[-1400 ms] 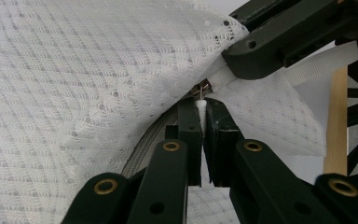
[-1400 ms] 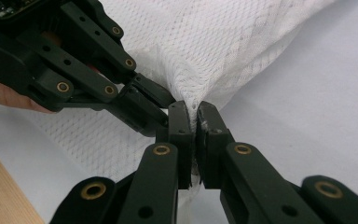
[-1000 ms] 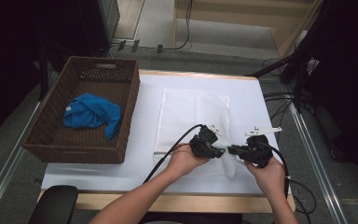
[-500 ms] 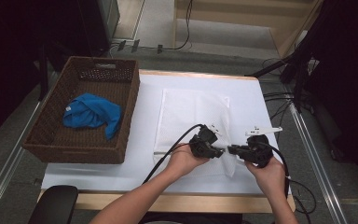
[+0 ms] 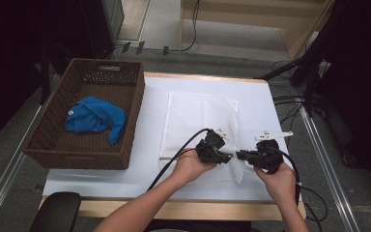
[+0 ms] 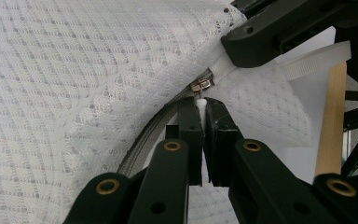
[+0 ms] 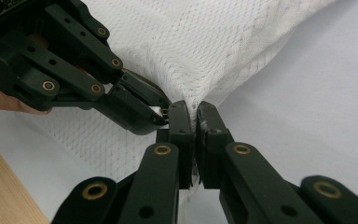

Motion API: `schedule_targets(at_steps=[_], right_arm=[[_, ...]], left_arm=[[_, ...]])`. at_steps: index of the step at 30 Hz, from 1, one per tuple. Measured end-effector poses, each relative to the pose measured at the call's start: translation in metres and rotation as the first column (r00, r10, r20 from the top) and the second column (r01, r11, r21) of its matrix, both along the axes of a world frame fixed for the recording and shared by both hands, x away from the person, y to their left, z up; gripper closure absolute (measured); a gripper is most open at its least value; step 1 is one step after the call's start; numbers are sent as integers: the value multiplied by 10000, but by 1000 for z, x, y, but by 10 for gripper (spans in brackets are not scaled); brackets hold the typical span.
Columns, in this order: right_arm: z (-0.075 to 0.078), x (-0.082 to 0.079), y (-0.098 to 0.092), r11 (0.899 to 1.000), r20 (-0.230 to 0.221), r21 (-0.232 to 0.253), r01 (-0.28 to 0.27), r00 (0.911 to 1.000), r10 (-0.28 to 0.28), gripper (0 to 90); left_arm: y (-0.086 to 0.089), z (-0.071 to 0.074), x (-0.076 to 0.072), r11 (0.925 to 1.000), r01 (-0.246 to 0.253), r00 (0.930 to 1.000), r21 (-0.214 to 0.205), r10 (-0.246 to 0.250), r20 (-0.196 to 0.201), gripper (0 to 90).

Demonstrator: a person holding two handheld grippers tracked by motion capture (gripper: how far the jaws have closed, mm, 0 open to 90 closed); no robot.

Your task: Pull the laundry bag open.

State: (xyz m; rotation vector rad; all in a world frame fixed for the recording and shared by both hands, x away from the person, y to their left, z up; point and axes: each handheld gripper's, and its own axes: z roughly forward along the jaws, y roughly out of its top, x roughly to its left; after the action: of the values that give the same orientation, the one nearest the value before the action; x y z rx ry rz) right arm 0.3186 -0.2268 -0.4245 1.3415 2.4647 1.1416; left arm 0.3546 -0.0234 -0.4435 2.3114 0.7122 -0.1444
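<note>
In the high view, a white mesh bag (image 5: 200,123) is seen lying flat on the white-covered counter (image 5: 149,164), to the right of a brown wicker basket (image 5: 89,113) in which a blue cloth (image 5: 95,117) is held. At the near right corner of the bag, the left claw (image 5: 228,156) and the right claw (image 5: 240,155) are brought tip to tip, each gripped in one of the person's hands. In the left gripper view, the left claw (image 6: 203,109) is closed narrowly on the white zipper pull (image 6: 201,101), just below the metal slider (image 6: 201,85), with the grey zipper track (image 6: 151,133) curving away under the mesh; the other gripper's jaw is seen clamped on the bag's edge just above. In the right gripper view, the right claw (image 7: 191,114) is pinched shut on a gathered fold of the mesh bag (image 7: 205,51), which is lifted slightly off the counter there, while the left claw (image 7: 161,114) is seen just beside it, touching the same corner.
</note>
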Motion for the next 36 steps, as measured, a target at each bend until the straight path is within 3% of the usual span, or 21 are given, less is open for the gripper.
schedule_targets(at_steps=[7,12,36], right_arm=[[2,-1,-7,9997,67,34,234,9997,-234,886],[1,0,-9,9996,81,39,280,9996,-280,885],[-2,-1,-6,9997,-101,73,240,9997,-239,884]], left_arm=[[12,-3,3,9992,-393,9991,85,394,-127,877],[14,-1,1,9997,-254,9997,62,254,-1,876],[18,0,0,9998,-180,9997,113,182,-137,875]])
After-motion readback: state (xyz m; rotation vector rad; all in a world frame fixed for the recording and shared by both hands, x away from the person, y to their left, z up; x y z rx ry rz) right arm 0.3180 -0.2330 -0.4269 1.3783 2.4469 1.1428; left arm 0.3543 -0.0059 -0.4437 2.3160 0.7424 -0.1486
